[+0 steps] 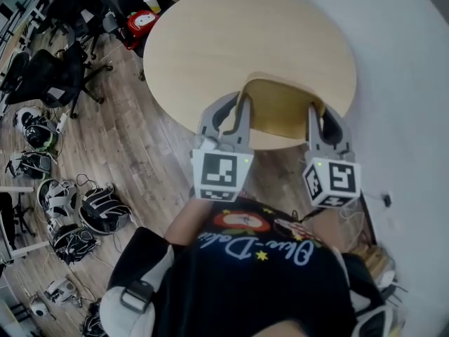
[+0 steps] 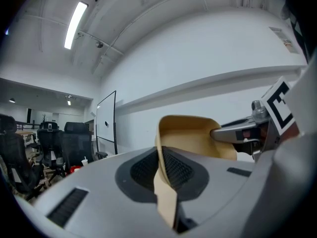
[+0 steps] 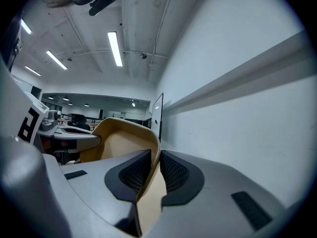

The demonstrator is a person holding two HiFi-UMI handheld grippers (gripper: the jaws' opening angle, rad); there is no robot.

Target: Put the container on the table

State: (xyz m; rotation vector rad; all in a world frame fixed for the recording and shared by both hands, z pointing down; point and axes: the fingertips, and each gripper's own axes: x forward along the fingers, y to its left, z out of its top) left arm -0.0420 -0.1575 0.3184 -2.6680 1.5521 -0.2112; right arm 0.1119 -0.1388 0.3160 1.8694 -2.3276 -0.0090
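container (image 1: 279, 105) sits held between both grippers, overlapping the near edge of the round wooden table (image 1: 231, 41) in the head view. left gripper (image 1: 237, 104) pinches its left wall, jaws nearly together; right gripper (image 1: 317, 112) clamps its right wall.

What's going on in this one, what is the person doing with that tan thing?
A person carries a tan container with two handheld grippers. The left gripper is clamped on one side of its rim, the right gripper on the opposite side. The container is at the near edge of the round wooden table; whether it rests on the tabletop cannot be told.
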